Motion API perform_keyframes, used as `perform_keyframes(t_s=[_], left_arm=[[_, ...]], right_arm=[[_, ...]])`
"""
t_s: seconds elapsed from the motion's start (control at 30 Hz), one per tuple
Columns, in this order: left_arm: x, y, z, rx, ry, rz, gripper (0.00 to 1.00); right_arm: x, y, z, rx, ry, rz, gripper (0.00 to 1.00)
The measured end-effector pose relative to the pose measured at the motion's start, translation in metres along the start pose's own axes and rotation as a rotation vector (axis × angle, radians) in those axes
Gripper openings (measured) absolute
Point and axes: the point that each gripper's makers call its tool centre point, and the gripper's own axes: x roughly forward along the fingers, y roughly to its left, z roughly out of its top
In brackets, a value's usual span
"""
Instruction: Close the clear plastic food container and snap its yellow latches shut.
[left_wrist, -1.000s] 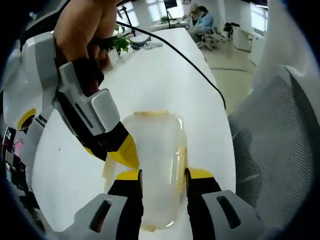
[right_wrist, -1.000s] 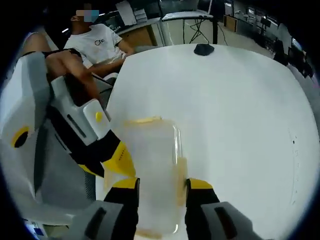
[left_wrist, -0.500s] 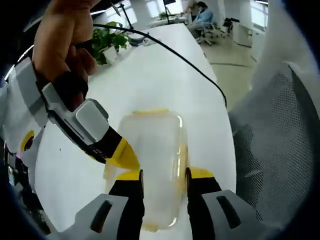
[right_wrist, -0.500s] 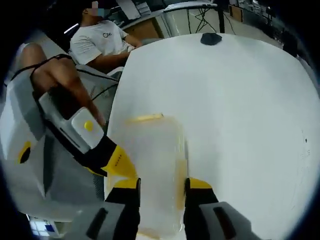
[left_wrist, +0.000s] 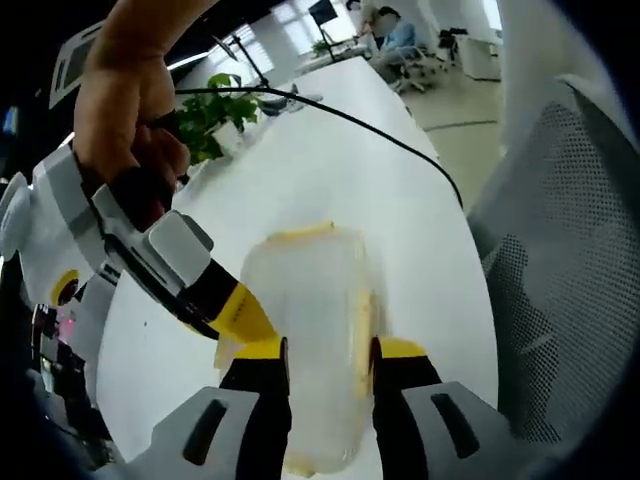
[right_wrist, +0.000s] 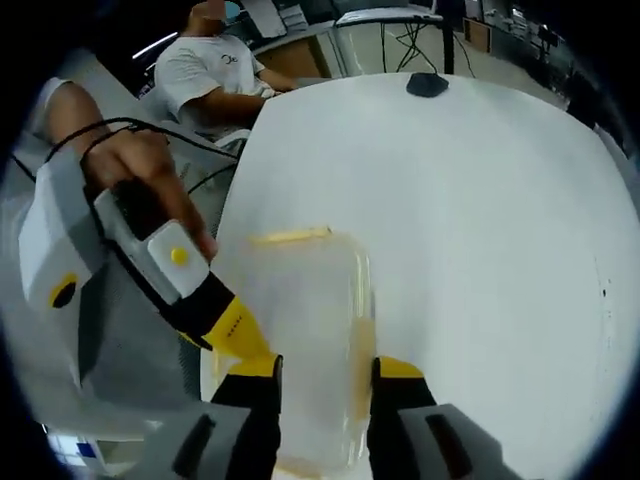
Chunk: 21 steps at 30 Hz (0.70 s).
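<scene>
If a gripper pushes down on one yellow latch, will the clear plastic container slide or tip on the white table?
The clear plastic container looks empty, so it is probably light and may slide on the smooth white table. It lies low and flat, so tipping seems unlikely. Its thin walls may flex near a yellow latch.

Container's near end is out of sight

The clear container (left_wrist: 305, 340) blurs with motion, its near latch hidden behind the jaws; the side latches are smeared yellow streaks.

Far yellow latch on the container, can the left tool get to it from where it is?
Probably yes. The left tool sits over the container's near end, the far latch lies straight ahead across bare lid, and the right tool is at the side, out of the way.
</scene>
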Motion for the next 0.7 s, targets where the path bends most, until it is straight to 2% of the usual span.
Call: perform_keyframes(t_s=[0.07,0.13,0.2,0.27,0.37,0.43,0.5,0.57,0.6,0.7], left_arm=[[0.000,-0.002,0.002,0.025,0.021,-0.004,0.29],[-0.001,-0.002,0.003,0.019,0.014,-0.011,0.30],[-0.003,-0.002,0.007,-0.072,-0.015,-0.028,0.31],[-0.003,-0.001,0.007,-0.065,-0.022,-0.036,0.31],[-0.004,-0.003,0.010,-0.105,-0.036,-0.047,0.31],[-0.004,-0.001,0.009,-0.101,-0.045,-0.057,0.31],[-0.005,-0.002,0.013,-0.182,-0.079,-0.076,0.31],[-0.006,-0.001,0.013,-0.197,-0.081,-0.091,0.32],[-0.007,-0.002,0.013,-0.184,-0.077,-0.090,0.31],[-0.011,0.000,0.016,-0.175,-0.090,-0.107,0.35]], right_arm=[[-0.001,0.001,0.002,-0.009,0.006,-0.005,0.32],[0.000,0.000,0.003,-0.008,0.020,-0.012,0.32],[-0.002,0.001,0.004,-0.013,0.024,-0.020,0.32],[-0.003,0.001,0.005,-0.034,0.018,-0.040,0.33],[-0.005,0.000,0.005,-0.020,-0.007,-0.062,0.33],[-0.006,0.000,0.005,-0.020,-0.026,-0.073,0.33],[-0.007,0.002,0.005,-0.016,-0.040,-0.087,0.33],[-0.008,0.001,0.006,-0.024,-0.075,-0.099,0.33],[-0.009,0.001,0.006,-0.001,-0.097,-0.106,0.33],[-0.012,0.000,0.004,-0.028,-0.118,-0.134,0.31]])
